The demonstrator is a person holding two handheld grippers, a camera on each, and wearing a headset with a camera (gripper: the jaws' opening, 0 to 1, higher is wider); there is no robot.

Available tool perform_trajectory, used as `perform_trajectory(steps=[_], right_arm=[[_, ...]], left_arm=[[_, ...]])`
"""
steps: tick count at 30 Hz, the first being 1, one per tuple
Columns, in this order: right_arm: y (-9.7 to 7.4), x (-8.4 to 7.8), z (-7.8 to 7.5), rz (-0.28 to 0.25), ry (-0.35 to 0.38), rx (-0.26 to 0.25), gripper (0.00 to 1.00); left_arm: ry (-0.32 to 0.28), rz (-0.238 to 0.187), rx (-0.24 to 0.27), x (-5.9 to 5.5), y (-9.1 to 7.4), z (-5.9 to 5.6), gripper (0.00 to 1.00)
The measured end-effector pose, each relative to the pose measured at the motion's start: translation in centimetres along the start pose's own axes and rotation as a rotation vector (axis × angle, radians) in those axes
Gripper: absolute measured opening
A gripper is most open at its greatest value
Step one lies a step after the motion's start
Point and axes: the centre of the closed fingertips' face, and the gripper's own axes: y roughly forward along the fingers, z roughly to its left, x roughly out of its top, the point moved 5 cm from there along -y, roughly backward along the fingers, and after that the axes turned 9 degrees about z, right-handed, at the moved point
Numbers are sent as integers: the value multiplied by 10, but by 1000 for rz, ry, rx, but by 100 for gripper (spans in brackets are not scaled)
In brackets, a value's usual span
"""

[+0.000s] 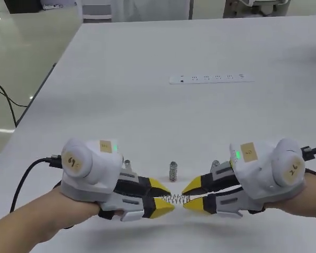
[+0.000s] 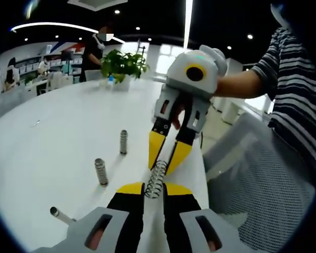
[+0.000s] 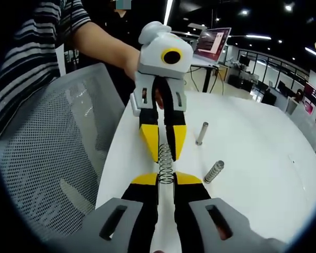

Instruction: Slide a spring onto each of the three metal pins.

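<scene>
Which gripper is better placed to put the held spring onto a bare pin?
Left, probably: the left gripper and right gripper both clamp the spring, but the plainly bare pin stands right beside the left one.

I work in an open-plan office: a long white worktable (image 1: pixel 147 105) with a white power strip (image 1: pixel 210 79), a grey mesh office chair (image 3: pixel 52 147), an open laptop (image 3: pixel 213 42), a leafy green potted plant (image 2: pixel 124 63).

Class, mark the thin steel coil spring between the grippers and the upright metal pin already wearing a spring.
thin steel coil spring (image 1: pixel 175 198): head view, middle coils.
spring-wearing metal pin (image 1: pixel 173 171): head view, mid-shaft.
</scene>
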Motion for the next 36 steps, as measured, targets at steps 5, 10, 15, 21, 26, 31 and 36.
perform_trajectory(steps=[5,10,15,21,26,31,36], right_arm=[[0,-1,0,-3,6,1,7],[1,-3,1,1,28,7,7],[1,-5,2,-4,58,2,8],[0,-9,4,14,63,9,10],[2,-11,5,12,66,6,12],[3,-10,6,12,69,12,8],[0,-6,6,10,57,5,7]], left_arm=[[22,12,0,-1,1,-1,4],[50,26,-4,-1,2,-2,3],[49,24,-21,-1,2,-4,2],[53,31,-31,-2,3,-5,2],[63,39,-42,-2,3,-6,2],[68,43,-48,-2,3,-7,2],[69,50,-43,-3,3,-7,2]])
